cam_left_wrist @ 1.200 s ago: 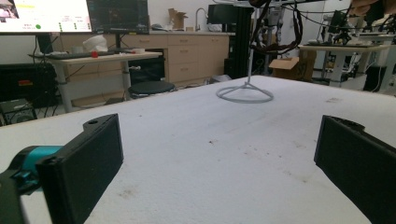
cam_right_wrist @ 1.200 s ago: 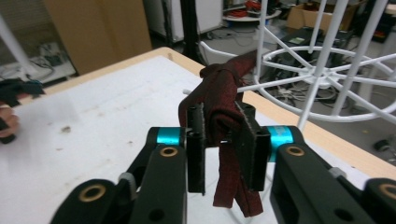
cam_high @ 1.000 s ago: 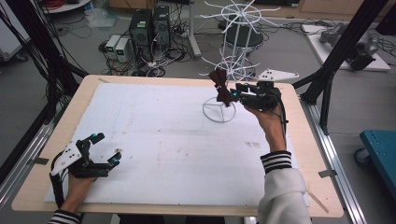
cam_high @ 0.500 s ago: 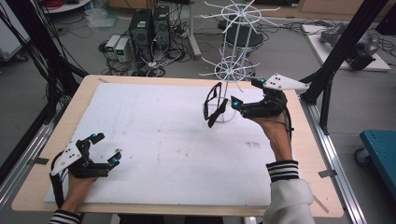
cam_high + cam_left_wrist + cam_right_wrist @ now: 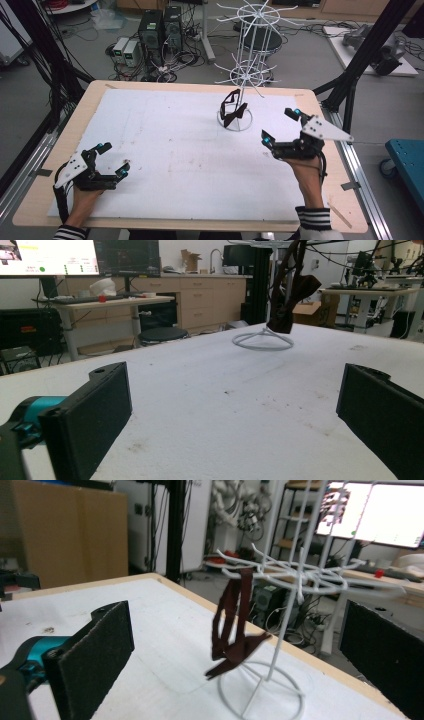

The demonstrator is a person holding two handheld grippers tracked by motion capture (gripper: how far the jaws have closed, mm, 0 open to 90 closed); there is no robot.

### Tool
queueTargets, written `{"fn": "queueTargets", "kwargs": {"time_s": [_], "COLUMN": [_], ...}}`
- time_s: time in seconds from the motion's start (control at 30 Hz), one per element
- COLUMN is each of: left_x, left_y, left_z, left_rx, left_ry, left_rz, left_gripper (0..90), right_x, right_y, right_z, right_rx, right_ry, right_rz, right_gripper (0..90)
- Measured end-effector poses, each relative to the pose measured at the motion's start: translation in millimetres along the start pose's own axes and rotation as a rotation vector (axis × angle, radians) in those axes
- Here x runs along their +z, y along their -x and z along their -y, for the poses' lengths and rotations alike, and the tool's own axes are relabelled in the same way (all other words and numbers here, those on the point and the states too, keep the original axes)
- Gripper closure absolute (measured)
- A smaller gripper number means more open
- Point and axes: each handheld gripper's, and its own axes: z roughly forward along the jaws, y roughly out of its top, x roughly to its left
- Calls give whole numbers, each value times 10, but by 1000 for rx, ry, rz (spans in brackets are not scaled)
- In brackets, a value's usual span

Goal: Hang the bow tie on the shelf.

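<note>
A white wire rack [image 5: 248, 65] stands on a ring base at the table's far middle. A dark brown strap [image 5: 232, 111] hangs from one of its lower arms, also seen as the strap [image 5: 235, 630] and the strap [image 5: 291, 295]. My right gripper [image 5: 280, 127] is open, off to the right of the rack and apart from the strap, with nothing between its jaws. My left gripper [image 5: 114, 159] rests open near the table's front left corner, empty.
The white mat [image 5: 165, 150] covers the wooden table [image 5: 90, 97]. Black frame posts [image 5: 360, 55] rise at the right; computers and cables [image 5: 155, 35] lie on the floor behind. A blue cart [image 5: 405, 160] stands right of the table.
My right gripper let go of the strap, which now hangs on the rack, and drew back toward the right and the near side. The left gripper has not moved.
</note>
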Motion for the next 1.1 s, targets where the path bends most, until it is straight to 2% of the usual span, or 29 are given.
{"fn": "queueTargets", "kwargs": {"time_s": [0.03, 0.1, 0.23, 0.47, 0.57, 0.7, 0.77, 0.97, 1.1], "left_x": [-3, -2, -3, -8, -9, -16, -21, -28, -29], "left_y": [2, 3, 1, 0, 2, 7, 7, 15, 8], "left_z": [-1, -1, 0, 1, 2, 5, 6, 8, 9], "left_rx": [1, 6, -1, -3, 3, 3, -2, 4, 2], "left_ry": [0, -1, 0, 2, 6, 12, 19, 25, 26], "left_rz": [2, 0, -4, -5, -6, -7, -12, -22, -28], "left_gripper": [17, 17, 17, 17, 17, 17, 17, 17, 17], "right_x": [-58, -164, -278, -240, -197, -157, -142, -139, -147], "right_y": [-30, -70, -123, -223, -244, -252, -260, -254, -239], "right_z": [66, 217, 491, 918, 1066, 1176, 1196, 1246, 1279], "right_rx": [0, -1, 59, 111, 123, 133, 128, 133, 149], "right_ry": [-5, 36, 53, 29, 23, 28, 12, 44, 44], "right_rz": [23, 23, 48, 66, 95, 115, 120, 120, 131], "right_gripper": [6, 6, 6, 6, 5, 5, 5, 6, 5]}}
